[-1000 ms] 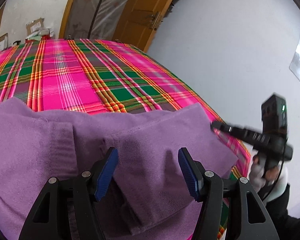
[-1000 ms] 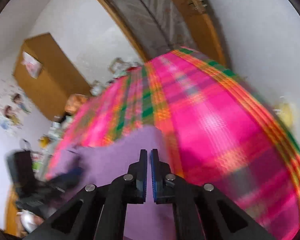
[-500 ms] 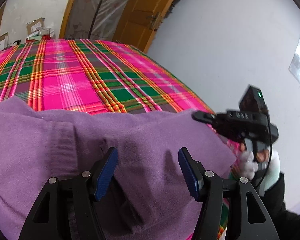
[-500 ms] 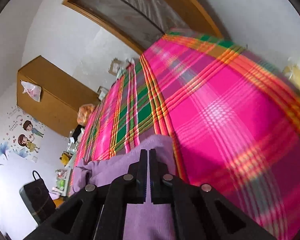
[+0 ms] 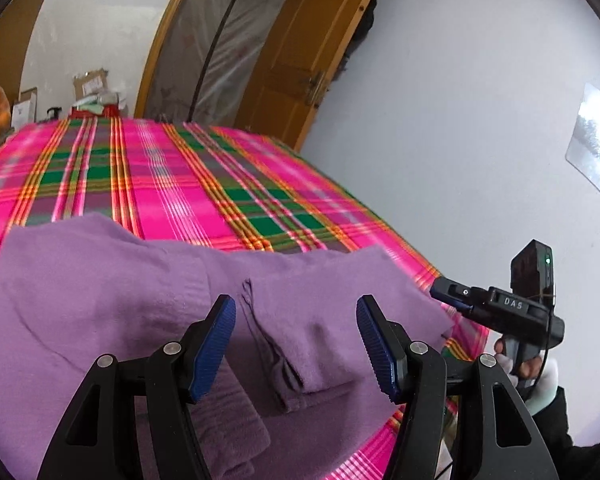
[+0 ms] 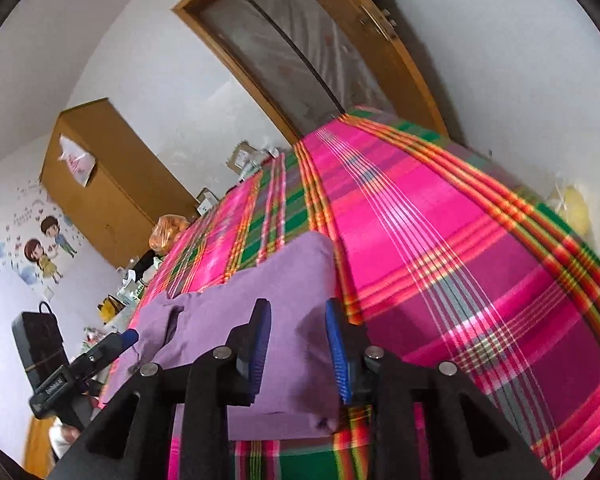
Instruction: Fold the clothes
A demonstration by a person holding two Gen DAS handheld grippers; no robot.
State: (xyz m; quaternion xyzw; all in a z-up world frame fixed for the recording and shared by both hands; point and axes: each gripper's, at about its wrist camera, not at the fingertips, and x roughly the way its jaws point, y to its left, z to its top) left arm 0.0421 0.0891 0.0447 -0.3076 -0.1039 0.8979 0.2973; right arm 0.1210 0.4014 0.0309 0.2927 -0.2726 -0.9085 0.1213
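purple sweater's (image 5: 112, 320) near part hidden behind fingers (image 5: 214, 344), far clutter (image 6: 252, 160) unreadable

Both hand-held grippers hover with nothing gripped

Left hand-held gripper (image 5: 296, 344) has its blue pads spread wide, tilted downward; right hand-held gripper (image 6: 298, 350) is opening its jaws, pads apart and pressing nothing, a gloved hand (image 5: 534, 372) holding its handle

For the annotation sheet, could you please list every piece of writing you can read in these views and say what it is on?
"DAS": white letters on the black body of the right gripper.
Label on the left gripper body: too blurred to read.
Print on the cardboard boxes: too small to read.
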